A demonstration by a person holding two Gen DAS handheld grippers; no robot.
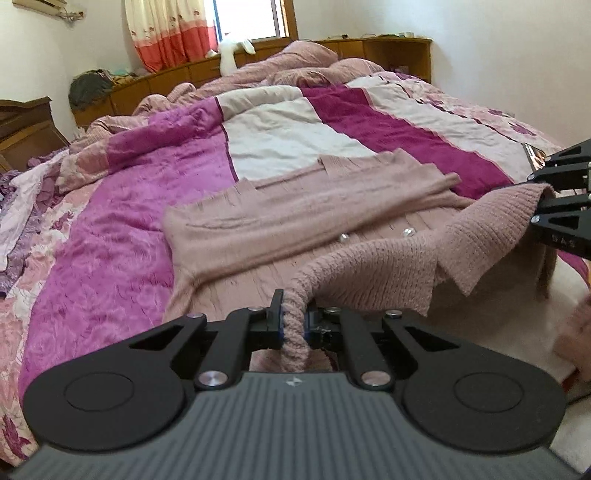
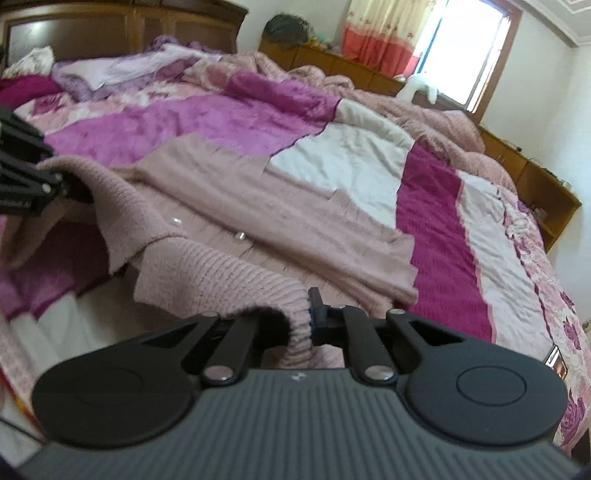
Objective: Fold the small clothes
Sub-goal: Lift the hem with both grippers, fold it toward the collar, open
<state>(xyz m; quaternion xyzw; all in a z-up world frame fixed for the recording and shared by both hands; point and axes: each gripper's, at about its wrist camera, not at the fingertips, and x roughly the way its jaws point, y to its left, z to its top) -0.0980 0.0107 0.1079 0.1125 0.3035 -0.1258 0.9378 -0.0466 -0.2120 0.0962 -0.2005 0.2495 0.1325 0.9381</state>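
A dusty-pink knit cardigan (image 1: 295, 214) with pearl buttons (image 1: 344, 237) lies on the bed, sleeves folded across its body. My left gripper (image 1: 293, 317) is shut on its ribbed hem edge, lifted off the bed. My right gripper (image 2: 299, 317) is shut on the same ribbed hem further along; it shows at the right edge of the left wrist view (image 1: 543, 201). The left gripper shows at the left edge of the right wrist view (image 2: 62, 186). The hem hangs raised between the two grippers, and the cardigan (image 2: 280, 218) stretches away from them.
A quilt (image 1: 280, 140) in magenta, white and pink stripes covers the bed. Crumpled lilac clothes (image 2: 122, 68) lie near the wooden headboard (image 2: 122, 26). A wooden shelf unit (image 1: 354, 51) and a curtained window (image 1: 243, 18) run along the far side.
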